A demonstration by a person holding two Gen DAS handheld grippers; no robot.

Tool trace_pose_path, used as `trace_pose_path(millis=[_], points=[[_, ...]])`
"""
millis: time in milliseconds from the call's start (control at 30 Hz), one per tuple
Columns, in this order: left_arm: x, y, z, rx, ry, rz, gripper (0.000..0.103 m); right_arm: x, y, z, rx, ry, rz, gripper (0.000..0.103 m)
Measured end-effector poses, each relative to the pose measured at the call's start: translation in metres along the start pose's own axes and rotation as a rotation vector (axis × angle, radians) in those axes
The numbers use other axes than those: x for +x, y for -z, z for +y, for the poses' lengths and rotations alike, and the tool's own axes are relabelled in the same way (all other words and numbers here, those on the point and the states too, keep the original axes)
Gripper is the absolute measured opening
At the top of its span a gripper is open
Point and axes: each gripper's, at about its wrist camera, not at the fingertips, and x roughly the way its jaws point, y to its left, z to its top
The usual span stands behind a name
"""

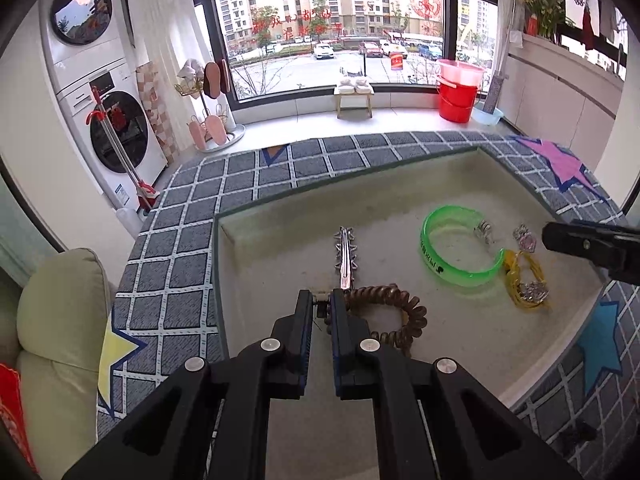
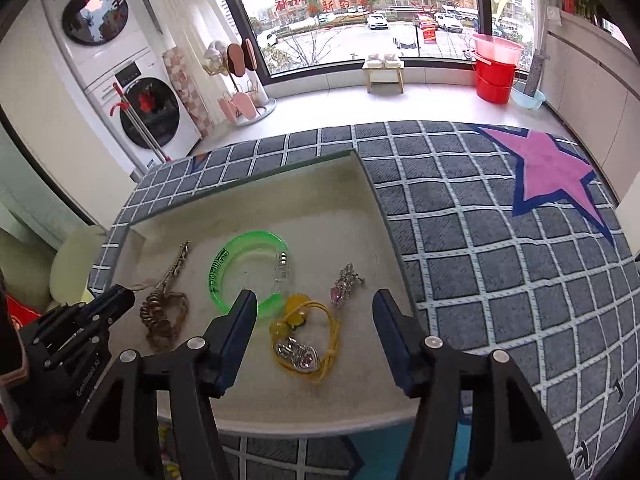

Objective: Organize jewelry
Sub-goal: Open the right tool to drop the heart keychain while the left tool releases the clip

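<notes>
A cream tray (image 1: 280,216) (image 2: 368,184) holds the jewelry. My left gripper (image 1: 321,307) is shut on the near end of a silver spiked hair clip (image 1: 345,254), which lies in the tray; the clip also shows in the right wrist view (image 2: 176,266). A brown coil hair tie (image 1: 400,312) (image 2: 162,316) lies just right of the left gripper. A green bangle (image 1: 460,248) (image 2: 244,268), a yellow cord with silver charms (image 1: 526,286) (image 2: 304,340) and a pink gem brooch (image 1: 525,238) (image 2: 346,282) lie further right. My right gripper (image 2: 314,304) is open and empty above the yellow cord.
The tray sits on a grey checked rug (image 2: 480,240) with a pink star (image 2: 552,168) and a blue star (image 1: 600,344). A cream sofa cushion (image 1: 56,320) is at the left. Washing machines (image 1: 108,120), a red bucket (image 1: 456,96) and a stool (image 1: 354,98) stand by the window.
</notes>
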Motion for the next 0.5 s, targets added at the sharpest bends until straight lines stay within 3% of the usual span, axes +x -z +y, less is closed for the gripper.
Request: trace_pose_path(millis=[200, 267, 400, 467, 500], points=[[-0.018, 0.000, 0.000, 0.001, -0.002, -0.026, 0.022, -0.013, 0.008, -0.011, 0.040, 0.007, 0.015, 0.065], [-0.023, 0.001, 0.000, 0.001, -0.004, -0.037, 0.022, -0.017, 0.012, -0.014, 0.051, 0.003, 0.013, 0.072], [-0.034, 0.001, 0.003, -0.011, 0.001, -0.042, 0.022, -0.029, 0.017, -0.014, 0.054, -0.003, -0.002, 0.073], [-0.036, 0.001, 0.003, -0.013, 0.004, -0.041, 0.022, -0.034, 0.020, -0.012, 0.048, -0.008, -0.006, 0.084], [-0.038, 0.002, 0.003, -0.012, 0.008, -0.042, 0.022, -0.038, 0.021, -0.010, 0.040, -0.010, -0.011, 0.084]])
